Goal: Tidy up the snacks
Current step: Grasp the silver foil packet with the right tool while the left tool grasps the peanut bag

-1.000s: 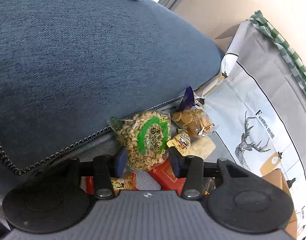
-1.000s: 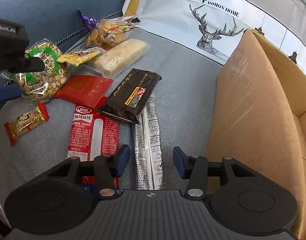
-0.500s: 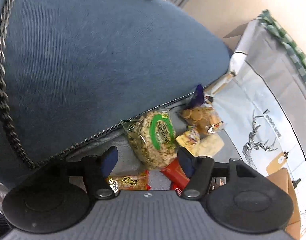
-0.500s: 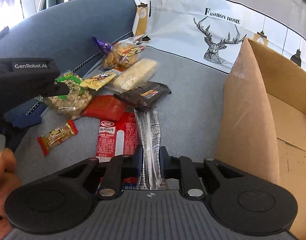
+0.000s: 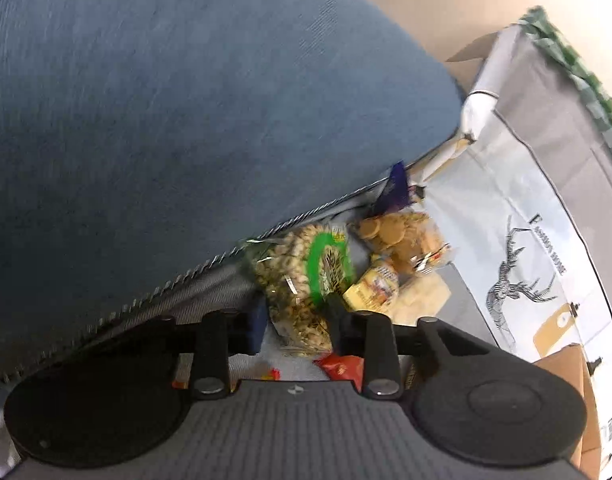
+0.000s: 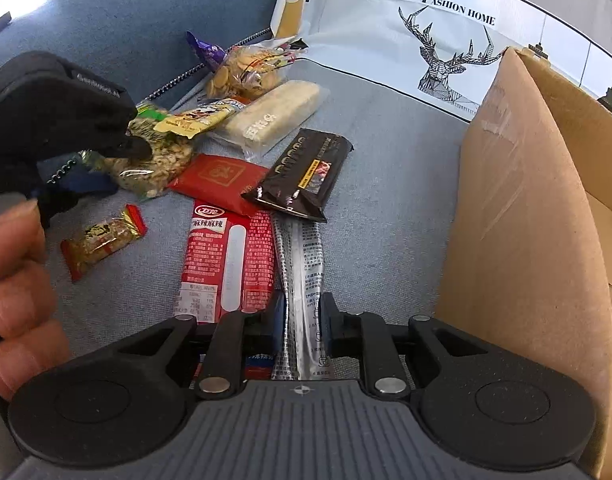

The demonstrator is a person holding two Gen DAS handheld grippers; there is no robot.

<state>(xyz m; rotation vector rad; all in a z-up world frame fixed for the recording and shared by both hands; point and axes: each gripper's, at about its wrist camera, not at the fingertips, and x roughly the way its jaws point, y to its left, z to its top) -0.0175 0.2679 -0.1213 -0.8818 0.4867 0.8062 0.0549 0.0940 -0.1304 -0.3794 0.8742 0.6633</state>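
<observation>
Snack packs lie scattered on a blue-grey sofa seat [image 6: 385, 160]. My right gripper [image 6: 302, 320] is shut on two silver stick sachets [image 6: 302, 276] that lie beside a long red pack [image 6: 230, 256]. My left gripper [image 5: 294, 326] is closing around a clear bag of nuts with a green ring label [image 5: 306, 276]; the bag also shows in the right wrist view [image 6: 154, 160], with a finger on top of it. Whether it is gripped is unclear. An open cardboard box [image 6: 537, 208] stands to the right.
A bag of round biscuits [image 6: 246, 72], a pale bar [image 6: 274, 116], a small yellow pack [image 6: 198, 118], a red square sachet [image 6: 222, 180], a dark brown pack [image 6: 306, 172] and a small red candy pack [image 6: 102, 240] lie around. The sofa back [image 5: 186, 120] rises on the left.
My right gripper has closed on the silver sachets. My left gripper has moved in over the nut bag and its fingers have narrowed around it.
</observation>
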